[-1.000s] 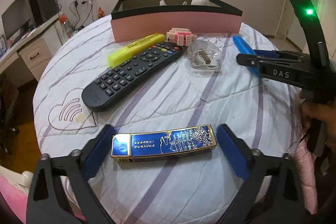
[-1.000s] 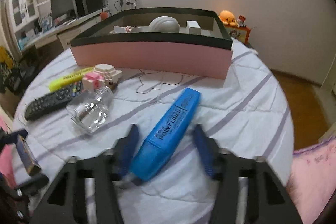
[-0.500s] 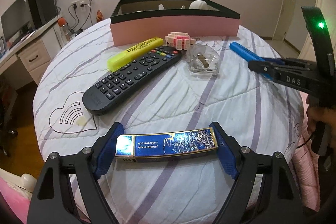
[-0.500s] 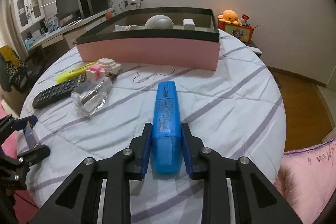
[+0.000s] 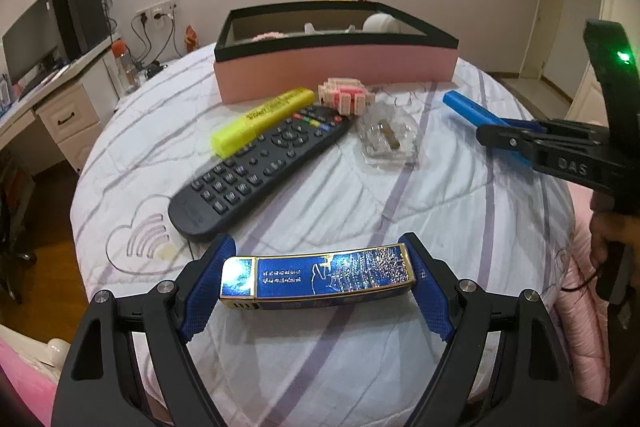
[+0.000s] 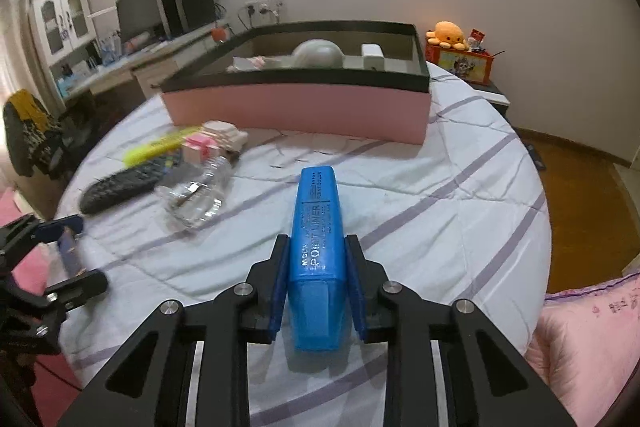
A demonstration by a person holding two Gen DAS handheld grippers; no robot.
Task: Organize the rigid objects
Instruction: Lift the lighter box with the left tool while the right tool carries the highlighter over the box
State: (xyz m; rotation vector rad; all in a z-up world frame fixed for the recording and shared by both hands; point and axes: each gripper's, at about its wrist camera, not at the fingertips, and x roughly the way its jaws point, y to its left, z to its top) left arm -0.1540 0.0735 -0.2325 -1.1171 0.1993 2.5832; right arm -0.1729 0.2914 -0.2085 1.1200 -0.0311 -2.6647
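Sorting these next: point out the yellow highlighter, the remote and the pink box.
yellow highlighter [image 5: 262, 121], left wrist view, middle of its barrel.
remote [image 5: 260, 169], left wrist view, its keypad.
pink box [image 6: 296, 109], right wrist view, front wall.

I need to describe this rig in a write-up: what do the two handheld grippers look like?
Both match. The left gripper and right gripper have black linkage frames with cut-out arms and silver pivot bolts, carrying two fingers faced with blue textured pads. From the left wrist view, the right gripper's body shows raised letters "DAS" and a black upright handle with a green light. No sleeve is visible.
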